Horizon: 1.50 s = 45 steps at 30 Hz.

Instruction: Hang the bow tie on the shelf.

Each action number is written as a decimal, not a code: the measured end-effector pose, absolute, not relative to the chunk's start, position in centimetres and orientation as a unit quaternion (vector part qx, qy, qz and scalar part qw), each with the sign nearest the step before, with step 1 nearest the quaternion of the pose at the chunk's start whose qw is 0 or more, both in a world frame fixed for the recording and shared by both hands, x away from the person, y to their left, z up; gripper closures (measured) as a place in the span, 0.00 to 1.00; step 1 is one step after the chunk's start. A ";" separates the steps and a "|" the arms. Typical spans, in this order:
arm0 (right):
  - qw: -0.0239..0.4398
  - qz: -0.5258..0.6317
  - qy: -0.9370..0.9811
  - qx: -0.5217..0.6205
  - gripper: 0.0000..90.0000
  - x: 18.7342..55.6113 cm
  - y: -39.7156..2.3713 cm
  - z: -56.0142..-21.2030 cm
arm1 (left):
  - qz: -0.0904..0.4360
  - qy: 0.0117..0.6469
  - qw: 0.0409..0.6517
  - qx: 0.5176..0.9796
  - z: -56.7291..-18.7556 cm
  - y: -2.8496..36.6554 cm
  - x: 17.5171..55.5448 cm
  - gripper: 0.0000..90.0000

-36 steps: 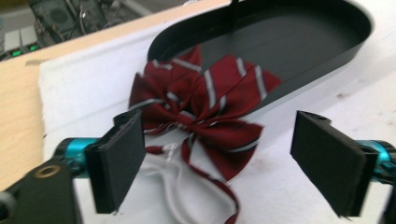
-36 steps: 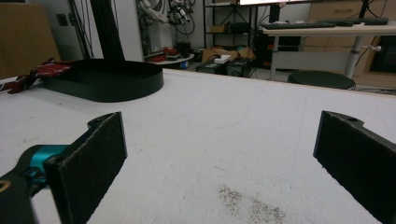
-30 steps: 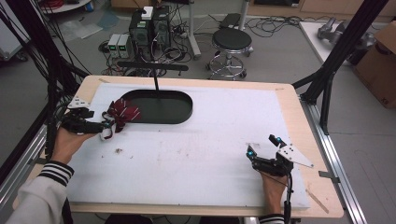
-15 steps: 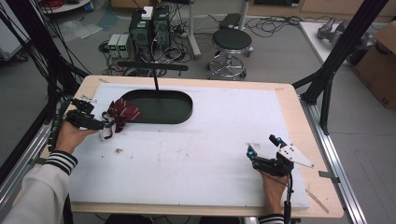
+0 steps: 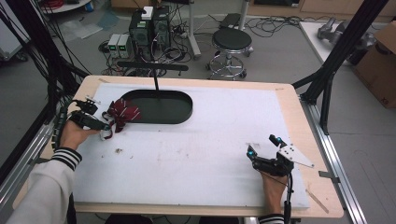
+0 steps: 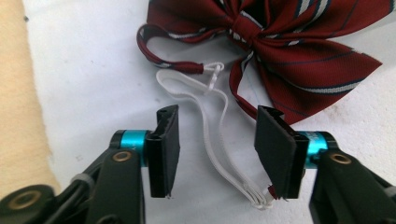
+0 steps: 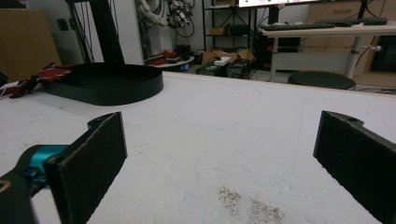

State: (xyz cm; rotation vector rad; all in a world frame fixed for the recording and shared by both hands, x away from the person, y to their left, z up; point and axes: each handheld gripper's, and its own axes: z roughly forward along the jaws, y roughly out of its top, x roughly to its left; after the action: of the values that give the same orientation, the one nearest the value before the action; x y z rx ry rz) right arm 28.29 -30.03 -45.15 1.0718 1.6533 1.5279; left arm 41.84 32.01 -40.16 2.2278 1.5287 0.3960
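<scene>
A dark red striped bow tie [image 5: 122, 114] lies on the white mat, leaning on the left end of a black oval tray [image 5: 187, 114]. Its white elastic strap [image 6: 211, 140] trails towards me across the mat. My left gripper [image 6: 219, 149] sits low over the mat with that strap between its jaws. The jaws have just been closing, and a gap remains on both sides of the strap. In the high view the left gripper [image 5: 100, 126] is just left of the bow tie. My right gripper [image 5: 262, 145] rests at the front right, wide open with nothing between its jaws [image 7: 219, 158].
The white mat [image 5: 210, 140] covers a wooden table. The tray [image 7: 107, 84] and bow tie [image 7: 46, 74] lie far off from the right gripper. A black post [image 5: 156, 81] rises at the tray's far rim. Crumbs [image 7: 247, 205] dot the mat.
My left gripper has edged right towards the bow tie and sunk a little, and its jaws stand narrower. The right hand and the bow tie have stayed put.
</scene>
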 end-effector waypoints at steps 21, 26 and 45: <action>0.317 0.582 0.629 0.408 0.02 28.3 -30.0 -45.1 | 0.105 0.569 0.176 0.796 -40.8 31.4 43.0 0.80; 0.316 0.582 0.629 0.408 0.02 28.3 -30.0 -45.1 | 0.104 0.577 0.171 0.792 -41.2 31.5 43.2 0.85; 0.318 0.581 0.629 0.407 0.02 28.3 -30.0 -45.1 | 0.113 0.567 0.181 0.796 -41.1 31.6 42.9 0.97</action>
State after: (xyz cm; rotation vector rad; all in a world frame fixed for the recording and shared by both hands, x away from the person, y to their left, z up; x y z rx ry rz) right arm 28.32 -30.04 -45.15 1.0695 1.6559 1.5275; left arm 42.92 31.59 -41.13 2.2474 1.6024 0.3191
